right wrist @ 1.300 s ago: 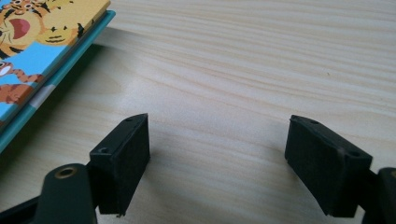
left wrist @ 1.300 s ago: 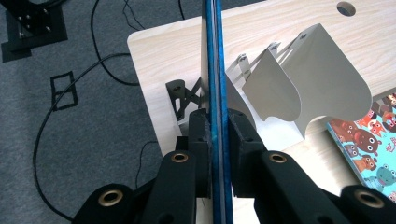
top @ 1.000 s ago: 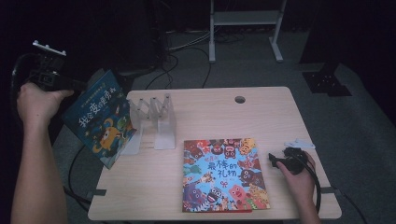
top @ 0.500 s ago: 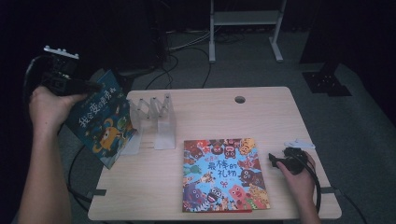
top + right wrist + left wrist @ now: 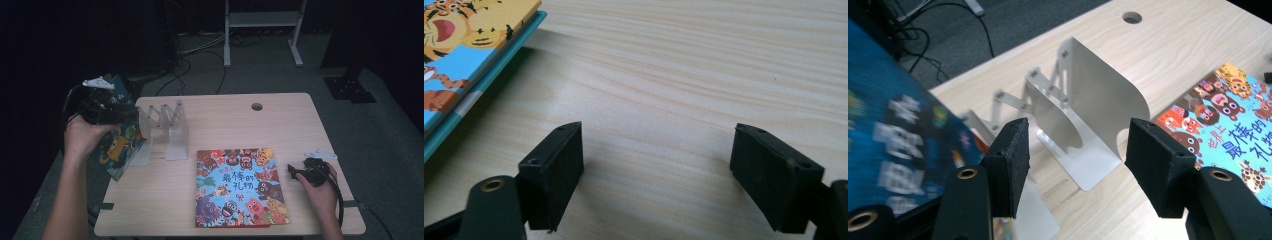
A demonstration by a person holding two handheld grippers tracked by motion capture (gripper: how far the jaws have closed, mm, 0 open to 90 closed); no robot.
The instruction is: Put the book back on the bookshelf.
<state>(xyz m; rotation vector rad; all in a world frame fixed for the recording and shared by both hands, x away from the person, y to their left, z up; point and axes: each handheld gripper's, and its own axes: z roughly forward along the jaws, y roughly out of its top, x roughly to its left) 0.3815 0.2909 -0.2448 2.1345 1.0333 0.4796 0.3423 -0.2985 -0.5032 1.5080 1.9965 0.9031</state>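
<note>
A blue picture book (image 5: 119, 147) stands tilted at the left end of a white folding book rack (image 5: 167, 131). My left gripper (image 5: 120, 111) is at the book's upper part. In the left gripper view its jaws have just been opening. The left gripper (image 5: 1078, 150) is open with nothing between the jaws, the blurred blue book (image 5: 888, 145) just outside its left jaw and the rack (image 5: 1093, 110) ahead. A colourful picture book (image 5: 240, 187) lies flat near the table's front. My right gripper (image 5: 294, 171) rests open on the wood beside that book's right edge; the right gripper (image 5: 656, 150) has bare table between its jaws.
The wooden table (image 5: 285, 125) has a round cable hole (image 5: 257, 106) at the back. Cables and a metal stand's legs (image 5: 260, 30) are on the dark floor behind. The flat book's corner (image 5: 469, 45) lies up and left of the right jaws.
My left hand has come down and to the right toward the rack with the blue book. Its jaws have opened and let go of the book. The right hand has kept still.
</note>
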